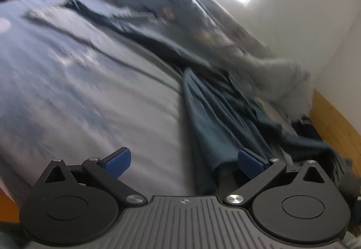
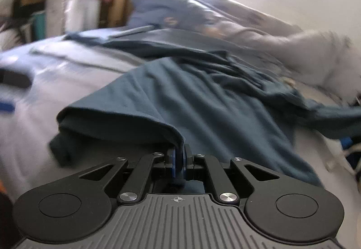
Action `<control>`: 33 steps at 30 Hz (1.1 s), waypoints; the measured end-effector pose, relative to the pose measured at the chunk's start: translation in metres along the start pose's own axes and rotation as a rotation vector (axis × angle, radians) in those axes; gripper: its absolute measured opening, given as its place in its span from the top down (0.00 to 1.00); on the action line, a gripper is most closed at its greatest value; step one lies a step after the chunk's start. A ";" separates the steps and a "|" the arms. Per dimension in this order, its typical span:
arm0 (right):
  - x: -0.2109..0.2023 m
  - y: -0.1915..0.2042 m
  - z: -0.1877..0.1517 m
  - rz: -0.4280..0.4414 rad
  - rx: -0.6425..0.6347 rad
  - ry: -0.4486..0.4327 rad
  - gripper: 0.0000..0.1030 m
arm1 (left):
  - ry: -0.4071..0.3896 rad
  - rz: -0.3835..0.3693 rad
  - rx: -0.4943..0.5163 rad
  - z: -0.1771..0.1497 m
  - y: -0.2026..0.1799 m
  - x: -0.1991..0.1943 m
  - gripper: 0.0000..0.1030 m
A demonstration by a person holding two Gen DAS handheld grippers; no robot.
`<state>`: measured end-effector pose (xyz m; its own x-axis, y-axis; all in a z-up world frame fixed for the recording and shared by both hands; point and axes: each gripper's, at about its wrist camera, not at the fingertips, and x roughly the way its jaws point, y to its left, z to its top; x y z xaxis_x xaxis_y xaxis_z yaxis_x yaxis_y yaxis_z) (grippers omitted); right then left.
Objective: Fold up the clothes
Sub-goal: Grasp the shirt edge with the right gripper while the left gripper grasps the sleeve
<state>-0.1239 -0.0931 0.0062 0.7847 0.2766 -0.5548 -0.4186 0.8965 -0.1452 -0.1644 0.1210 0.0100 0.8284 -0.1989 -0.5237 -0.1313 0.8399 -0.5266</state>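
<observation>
Right wrist view: right gripper (image 2: 178, 156) jaws pinching edge of teal shirt (image 2: 203, 100), lifting it clear of bed (image 2: 33, 82), likely for fold. Left gripper (image 1: 183, 159) jaws spread, empty, beside shirt (image 1: 209, 127), probably seeking second grip.

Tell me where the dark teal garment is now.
The teal garment lies on the grey bed sheet, its near edge held by the right gripper.

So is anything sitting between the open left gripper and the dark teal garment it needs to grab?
Nothing visible does. The left gripper is open over bare grey bedsheet, and the dark teal garment already lies beside its right finger. The right gripper is shut on the garment's edge.
</observation>
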 end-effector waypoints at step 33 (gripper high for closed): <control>-0.012 -0.036 -0.023 -0.074 0.021 0.036 0.93 | 0.100 -0.175 -0.242 0.004 0.009 0.048 0.91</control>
<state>-0.1290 -0.1368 -0.0004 0.7959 0.1968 -0.5725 -0.3501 0.9212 -0.1700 -0.1238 0.1211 -0.0175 0.7939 -0.3883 -0.4679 -0.1273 0.6462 -0.7525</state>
